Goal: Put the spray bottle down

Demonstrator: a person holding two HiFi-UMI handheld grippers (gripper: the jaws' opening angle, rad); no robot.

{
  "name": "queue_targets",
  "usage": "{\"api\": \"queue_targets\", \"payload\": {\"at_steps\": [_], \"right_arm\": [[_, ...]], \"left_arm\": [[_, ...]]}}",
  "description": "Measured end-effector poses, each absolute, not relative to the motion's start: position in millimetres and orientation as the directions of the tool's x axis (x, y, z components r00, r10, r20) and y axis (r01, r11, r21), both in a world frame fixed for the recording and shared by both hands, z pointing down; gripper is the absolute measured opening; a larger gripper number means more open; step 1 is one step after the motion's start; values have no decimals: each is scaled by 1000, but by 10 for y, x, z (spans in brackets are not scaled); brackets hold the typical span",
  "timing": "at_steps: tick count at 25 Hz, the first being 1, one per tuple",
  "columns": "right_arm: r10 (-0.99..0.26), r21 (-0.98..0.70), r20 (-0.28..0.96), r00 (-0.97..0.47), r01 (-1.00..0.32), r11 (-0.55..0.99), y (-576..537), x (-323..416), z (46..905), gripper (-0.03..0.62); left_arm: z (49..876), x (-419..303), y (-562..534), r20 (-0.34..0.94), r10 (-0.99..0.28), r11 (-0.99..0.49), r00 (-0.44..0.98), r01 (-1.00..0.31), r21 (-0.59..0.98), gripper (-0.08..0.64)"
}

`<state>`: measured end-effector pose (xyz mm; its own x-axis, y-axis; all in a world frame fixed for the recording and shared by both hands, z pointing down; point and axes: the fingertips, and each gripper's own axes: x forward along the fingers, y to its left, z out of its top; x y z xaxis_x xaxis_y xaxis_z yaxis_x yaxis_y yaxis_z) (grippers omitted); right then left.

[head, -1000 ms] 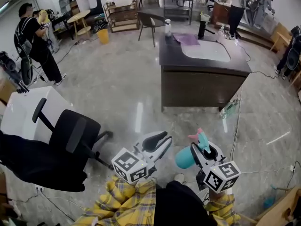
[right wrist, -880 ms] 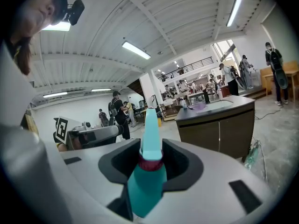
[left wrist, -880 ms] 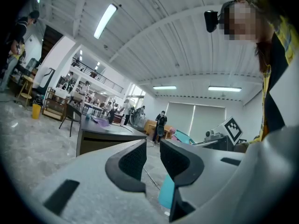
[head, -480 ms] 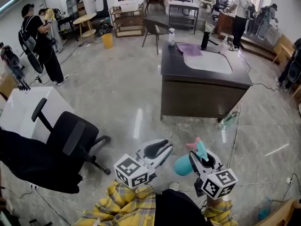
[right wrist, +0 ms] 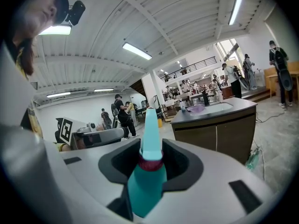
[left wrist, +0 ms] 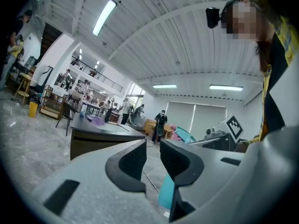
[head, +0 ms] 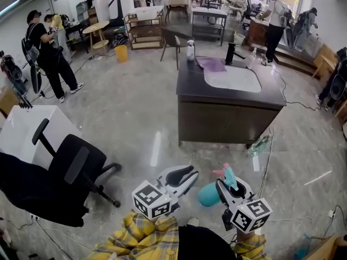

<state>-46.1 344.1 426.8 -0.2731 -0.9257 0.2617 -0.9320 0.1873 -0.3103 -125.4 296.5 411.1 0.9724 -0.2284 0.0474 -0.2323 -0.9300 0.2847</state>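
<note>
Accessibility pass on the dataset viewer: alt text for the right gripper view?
The right gripper clamps a teal plastic spray bottle at its neck between grey jaws. Beyond, to the right, stands a dark cabinet with a sink top.

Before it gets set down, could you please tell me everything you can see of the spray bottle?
The spray bottle is teal plastic, with a rounded body, a dark red collar at the neck, a teal spray head and a pink trigger. It is held tilted above the floor, clamped around the neck between the pads of the right tool. Nothing else touches it.
</note>
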Motion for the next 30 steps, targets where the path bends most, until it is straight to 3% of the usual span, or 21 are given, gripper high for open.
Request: {"api": "queue_targets", "payload": {"at_steps": [16,30], "right_arm": [[-924,-315,231,-303,-922,224,3436,193,4332,137],[-925,-310,264,-274,-932,188,3065,593,4438,137]], "left_arm": [[4158,-701,3019,105,-271,-920,957,-289,265,77],[4186,-168,2564,94,-227,-928,969,-245,281,77]]}}
